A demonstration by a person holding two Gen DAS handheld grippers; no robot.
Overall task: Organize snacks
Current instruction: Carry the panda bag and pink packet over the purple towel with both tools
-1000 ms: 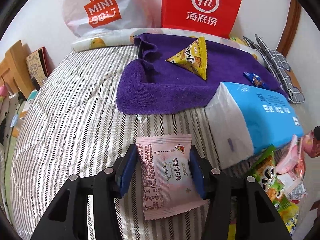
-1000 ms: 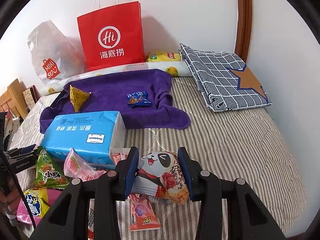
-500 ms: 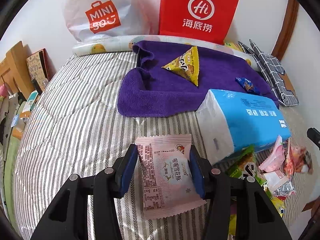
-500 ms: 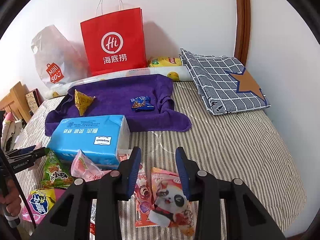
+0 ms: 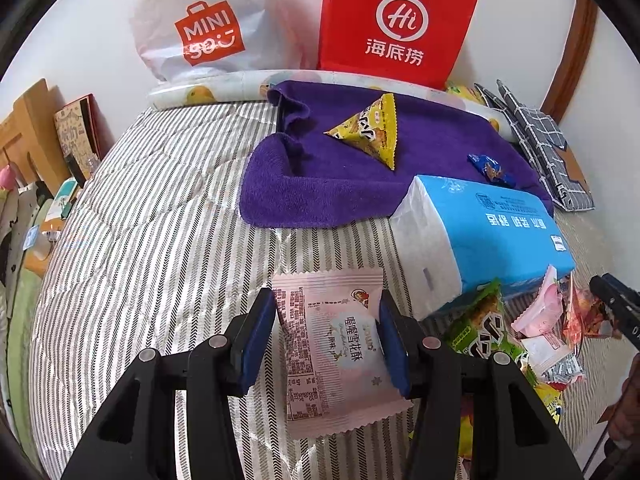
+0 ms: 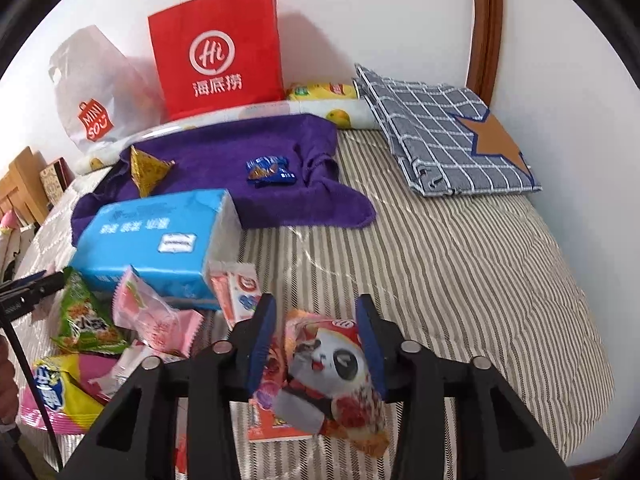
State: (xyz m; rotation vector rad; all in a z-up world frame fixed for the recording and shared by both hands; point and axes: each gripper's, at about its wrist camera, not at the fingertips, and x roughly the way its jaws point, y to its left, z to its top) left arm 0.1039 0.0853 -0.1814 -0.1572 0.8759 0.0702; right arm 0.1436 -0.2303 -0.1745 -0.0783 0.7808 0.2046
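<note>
The left gripper (image 5: pixel 328 338) held a pale pink snack packet (image 5: pixel 340 350) clamped between its blue pads, the packet's near end sticking back over the black frame. The right gripper (image 6: pixel 316 340) had its jaws opening, with a panda-printed packet (image 6: pixel 332 376) lying between them; whether the pads touched it was hard to tell, since the image there was blurred.

To the left of the right gripper lay a loose heap of snacks (image 6: pixel 120 332), its near edge cut off by the gripper's frame and by a thin black rod. A blue tissue pack (image 6: pixel 160 236) sat just beyond the heap, hiding whatever was behind it. Farther off, a purple towel (image 6: pixel 224 168) carried a yellow triangular packet (image 5: pixel 370 130) and a small blue wrapper (image 6: pixel 270 170), well apart.

Everything rested on a grey-striped quilt (image 6: pixel 460 280). Against the white far wall stood a red paper bag (image 6: pixel 218 52) and a white plastic bag (image 5: pixel 200 24); a checked folded cloth (image 6: pixel 440 128) lay at the far right beside a wooden frame (image 6: pixel 486 20).
</note>
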